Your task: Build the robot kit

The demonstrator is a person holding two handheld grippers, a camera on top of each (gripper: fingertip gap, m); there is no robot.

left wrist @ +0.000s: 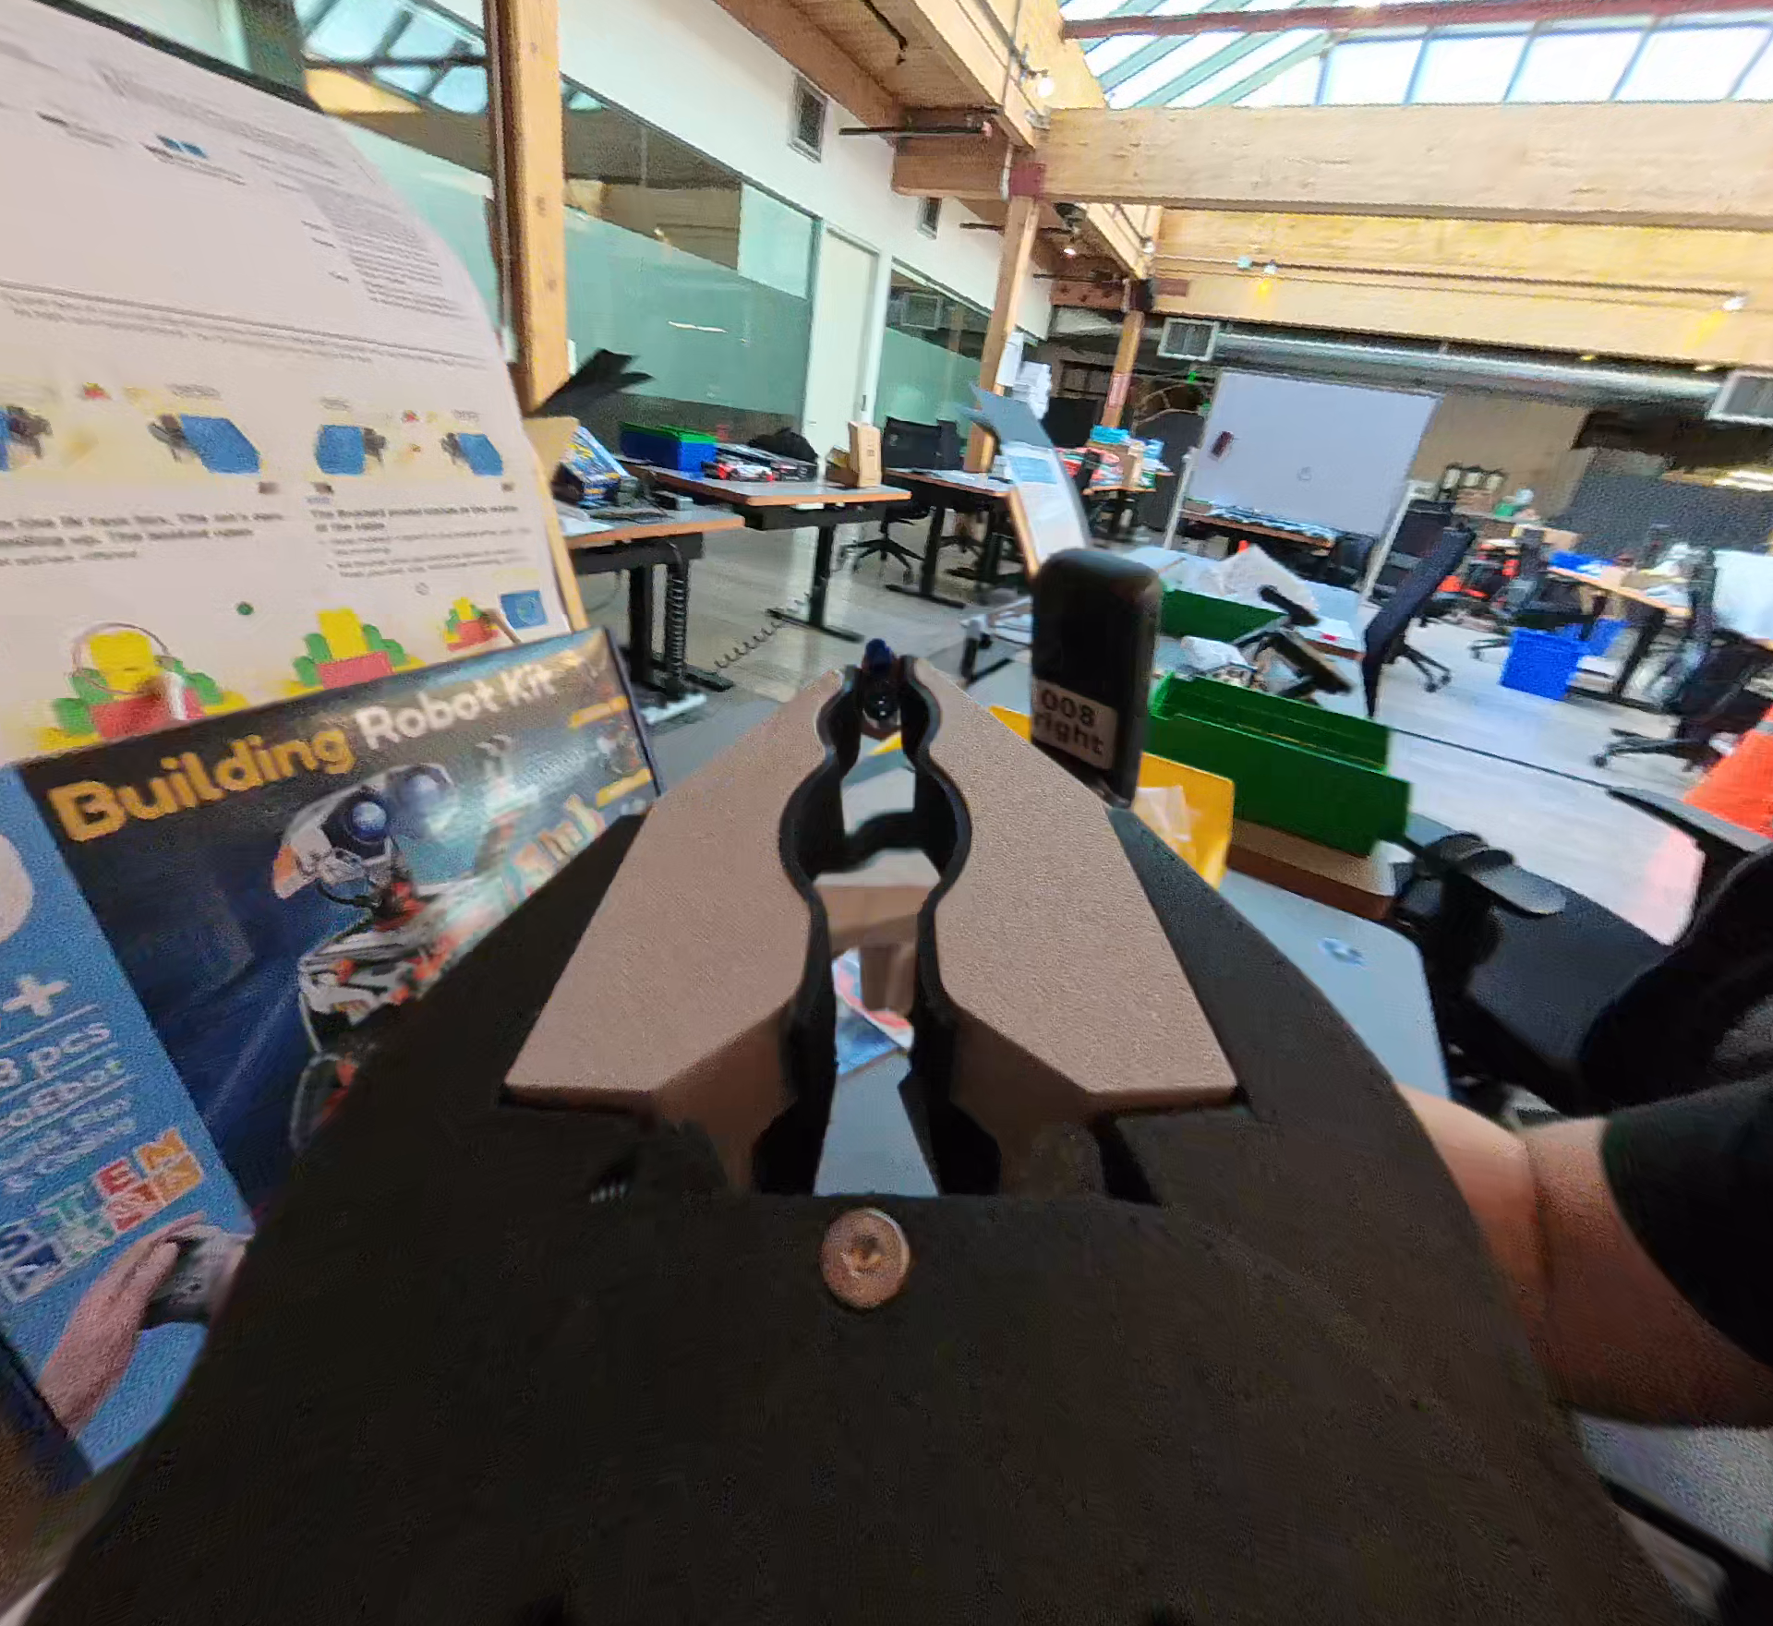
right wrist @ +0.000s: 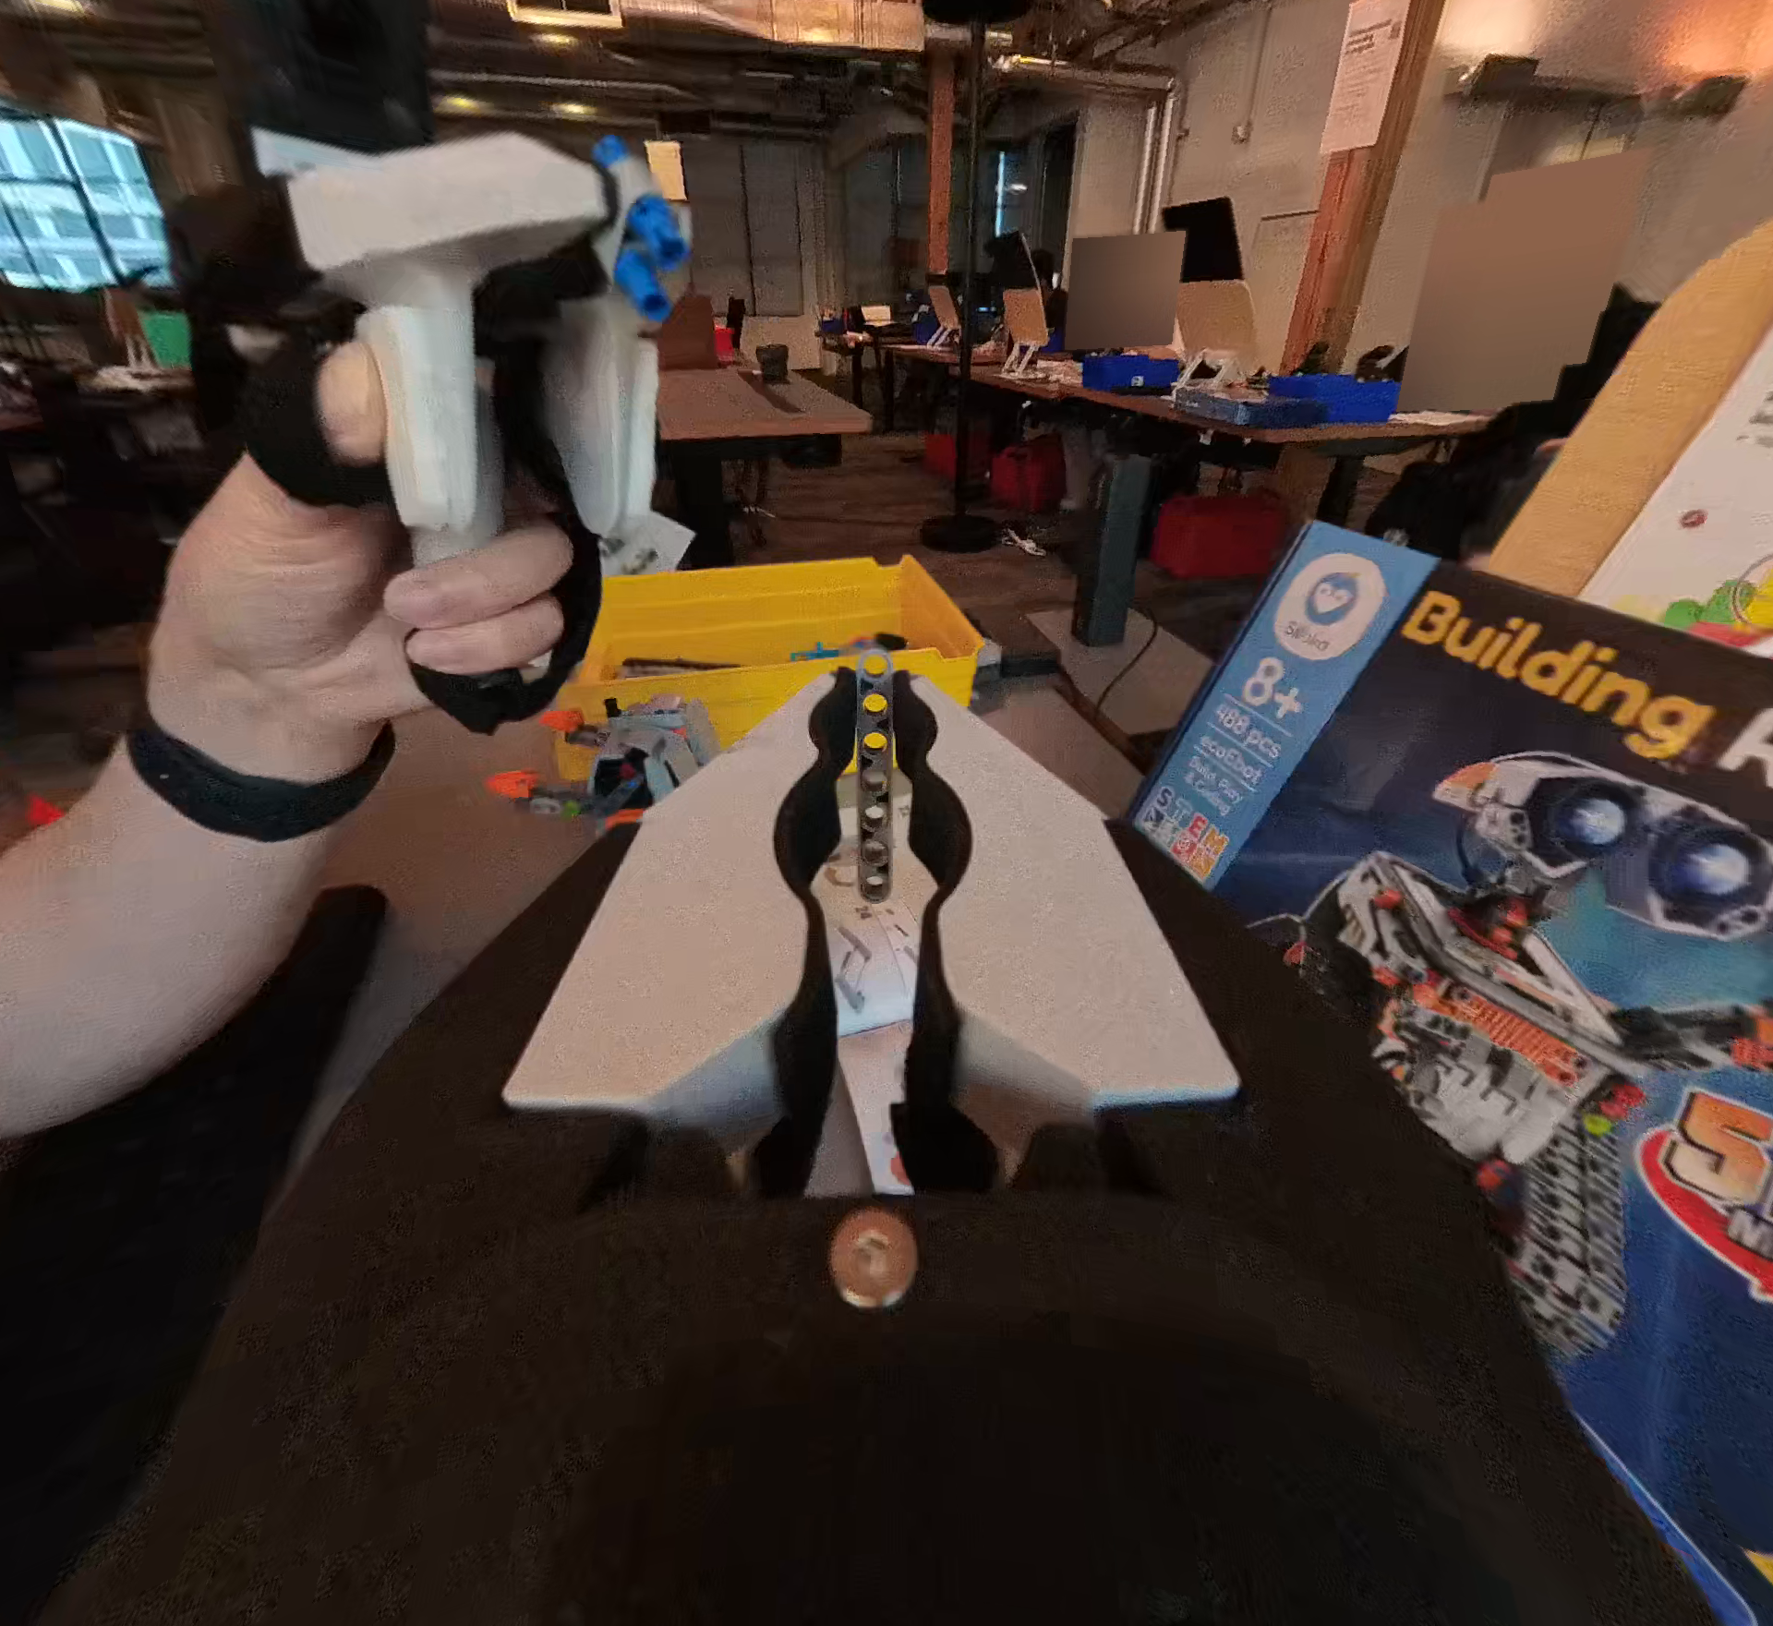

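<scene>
My left gripper [left wrist: 878,680] is raised in the air and shut on a small blue connector piece [left wrist: 877,664] at its fingertips. In the right wrist view the same gripper [right wrist: 628,237] shows at the upper left in a person's hand [right wrist: 317,611], with the blue connector piece [right wrist: 648,246] sticking out of its tips. My right gripper [right wrist: 873,688] is shut on a grey perforated beam [right wrist: 873,812] with yellow pins, held upright between the fingers. A black part of the right gripper unit [left wrist: 1094,669] shows just right of my left fingertips.
A blue robot kit box [left wrist: 336,860] [right wrist: 1497,956] leans against an instruction sheet on a board [left wrist: 240,333]. A yellow bin [right wrist: 768,611] with parts and a partly built model [right wrist: 624,765] sit on the table. Green bins [left wrist: 1276,755] and an office chair [left wrist: 1497,928] stand to the right.
</scene>
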